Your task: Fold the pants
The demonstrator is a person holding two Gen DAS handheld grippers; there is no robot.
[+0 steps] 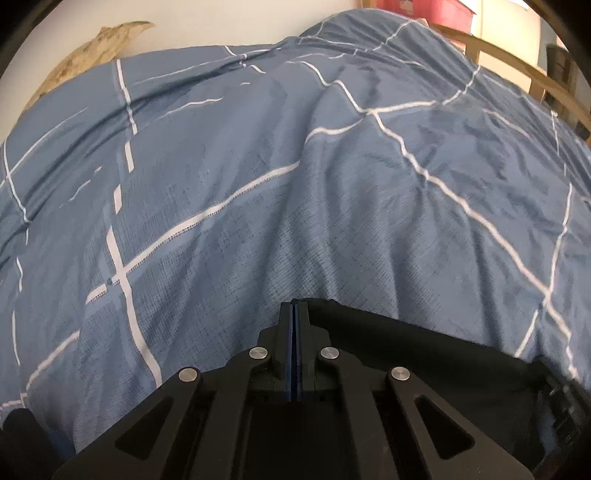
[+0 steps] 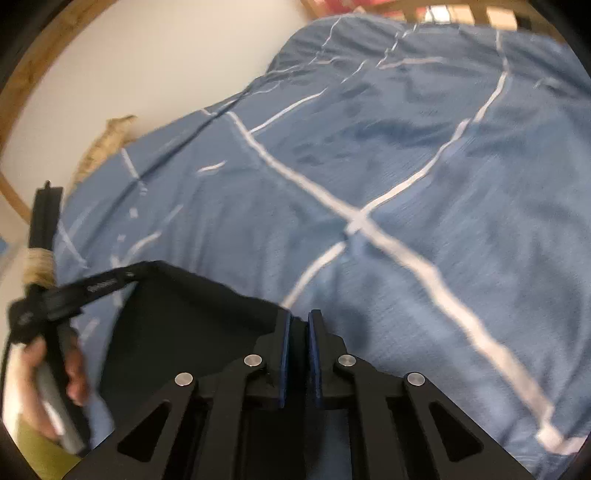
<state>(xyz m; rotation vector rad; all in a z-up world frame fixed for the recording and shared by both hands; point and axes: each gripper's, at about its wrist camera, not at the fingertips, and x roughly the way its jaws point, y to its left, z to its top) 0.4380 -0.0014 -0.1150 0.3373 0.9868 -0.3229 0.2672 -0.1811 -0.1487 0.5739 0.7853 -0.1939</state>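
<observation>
Black pants (image 1: 406, 350) lie at the near edge of a blue duvet with white lines (image 1: 258, 184). My left gripper (image 1: 295, 306) is shut, its pads pressed together, and the black cloth runs off to the right from its tips. In the right wrist view the pants (image 2: 184, 325) hang stretched, their waistband (image 2: 103, 286) pulled taut toward the left, where a hand (image 2: 48, 369) holds the other gripper's handle. My right gripper (image 2: 299, 317) has its pads nearly together on the right end of the pants' top edge.
The crumpled duvet (image 2: 443, 184) fills most of both views. A wooden bed frame (image 1: 517, 62) (image 2: 37, 66) curves round the far side. A tan patterned cloth (image 1: 92, 51) (image 2: 107, 140) lies by the white wall (image 2: 147, 74). A red thing (image 1: 424, 11) sits beyond the bed.
</observation>
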